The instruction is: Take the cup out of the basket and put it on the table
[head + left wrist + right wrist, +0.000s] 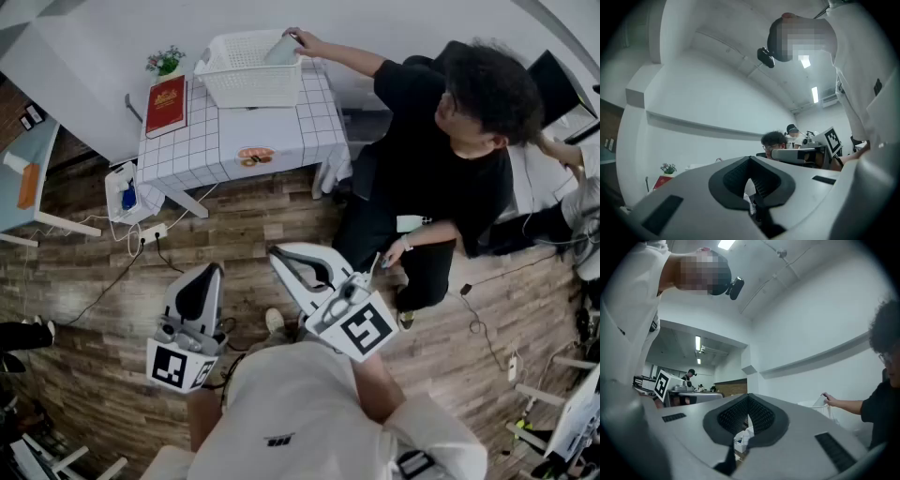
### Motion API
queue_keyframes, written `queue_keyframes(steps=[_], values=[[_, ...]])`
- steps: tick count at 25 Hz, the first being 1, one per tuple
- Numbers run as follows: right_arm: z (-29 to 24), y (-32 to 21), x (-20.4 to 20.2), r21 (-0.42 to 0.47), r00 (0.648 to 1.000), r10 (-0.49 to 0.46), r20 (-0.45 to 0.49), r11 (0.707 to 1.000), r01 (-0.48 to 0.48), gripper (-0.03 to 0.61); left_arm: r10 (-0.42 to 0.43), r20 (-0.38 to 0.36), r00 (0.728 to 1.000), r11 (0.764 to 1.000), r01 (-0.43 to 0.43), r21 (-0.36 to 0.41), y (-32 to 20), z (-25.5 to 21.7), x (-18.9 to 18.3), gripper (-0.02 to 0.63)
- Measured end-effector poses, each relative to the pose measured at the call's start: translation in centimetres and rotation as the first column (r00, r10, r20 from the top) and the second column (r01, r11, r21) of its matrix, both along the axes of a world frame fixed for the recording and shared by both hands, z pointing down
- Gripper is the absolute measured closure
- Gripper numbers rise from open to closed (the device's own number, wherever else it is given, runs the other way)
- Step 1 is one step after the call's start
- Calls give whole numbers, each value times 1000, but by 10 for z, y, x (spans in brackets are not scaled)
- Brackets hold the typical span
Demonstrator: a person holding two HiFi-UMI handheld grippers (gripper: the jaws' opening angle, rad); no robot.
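Evidently pre-start; the take-out step is not yet begun. The pale translucent plastic cup [281, 49] is at the far right corner of the white lattice plastic basket [246, 82], gripped by the hand [298, 38] of a person in black clothing [441, 178]. The basket sits on a small table with a white grid-pattern cloth [281, 136]. The left gripper [212, 270] and right gripper [277, 251] hover over the brown wood-plank floor [94, 281], well apart from the table. Both have jaws pressed together, nothing between. Next move, by my judgement: wait for that hand to clear, step in, spread one gripper's jaws, reach into the basket for the cup.
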State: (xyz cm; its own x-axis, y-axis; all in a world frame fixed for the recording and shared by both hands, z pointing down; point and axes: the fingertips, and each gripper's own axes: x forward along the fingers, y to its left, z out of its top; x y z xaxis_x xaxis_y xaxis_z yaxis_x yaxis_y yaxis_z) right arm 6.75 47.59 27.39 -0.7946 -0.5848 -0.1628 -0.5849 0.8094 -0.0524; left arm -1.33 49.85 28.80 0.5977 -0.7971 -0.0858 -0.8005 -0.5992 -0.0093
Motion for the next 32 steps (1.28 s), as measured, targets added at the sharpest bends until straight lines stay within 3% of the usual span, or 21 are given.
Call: queue_keyframes(steps=[13, 19, 25, 32], values=[[-2, 48, -10, 2, 1000, -11, 0, 1000, 11, 568, 1, 8, 1000, 1000, -1, 25, 43, -7, -6, 603], [-5, 51, -11, -3, 1000, -3, 31, 1000, 3, 566, 0, 15, 1000, 1000, 0, 15, 46, -5, -11, 603], [1, 46, -1, 5, 1000, 25, -14, 1000, -25, 566, -1, 17, 1000, 1000, 0, 19, 43, -6, -3, 603], [-12, 41, 5, -6, 999, -15, -29, 1000, 14, 566, -32, 25, 999, 999, 31, 20, 40, -24, 7, 603]])
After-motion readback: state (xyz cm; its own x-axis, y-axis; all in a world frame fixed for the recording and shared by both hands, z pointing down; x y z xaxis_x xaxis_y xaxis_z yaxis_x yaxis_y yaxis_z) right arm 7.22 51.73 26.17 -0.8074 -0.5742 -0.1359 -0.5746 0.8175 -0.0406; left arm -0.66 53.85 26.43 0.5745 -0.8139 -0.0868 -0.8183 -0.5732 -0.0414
